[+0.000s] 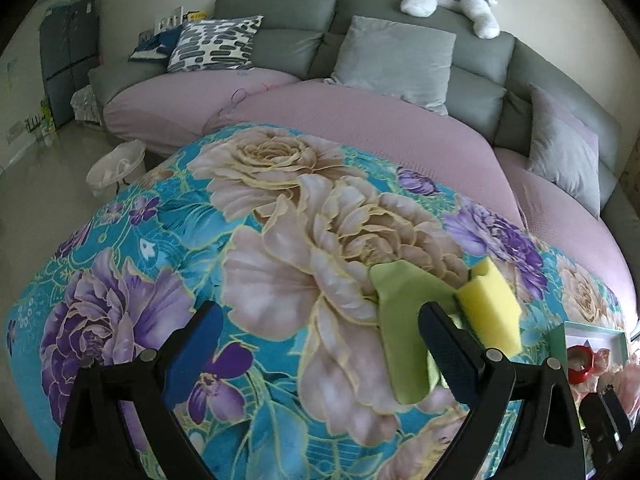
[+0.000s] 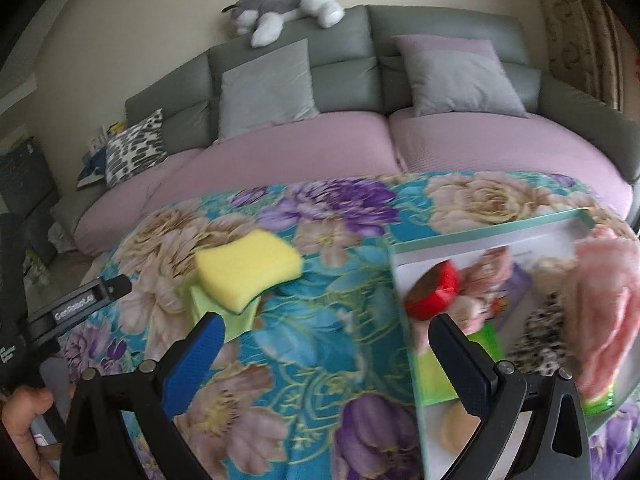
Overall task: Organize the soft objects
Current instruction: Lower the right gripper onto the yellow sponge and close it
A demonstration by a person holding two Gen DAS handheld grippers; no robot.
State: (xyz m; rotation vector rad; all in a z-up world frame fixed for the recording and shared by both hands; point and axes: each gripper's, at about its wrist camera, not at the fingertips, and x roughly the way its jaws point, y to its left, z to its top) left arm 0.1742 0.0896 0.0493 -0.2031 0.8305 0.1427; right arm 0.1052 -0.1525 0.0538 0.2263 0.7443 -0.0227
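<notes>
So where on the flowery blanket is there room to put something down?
The floral blanket is bare between the yellow sponge and the tray, and wide open left of the green cloth. The tray is crowded with a red ring and pink fluffy things.

Grey sofa against a cream wall, seats under a mauve cover. Grey cushions propped on the backrest, a patterned one at the far end. Plush dog sprawled along the top (grey and white). Pale floor with a white bin. Patterned curtain at the right. Soft daylight.
</notes>
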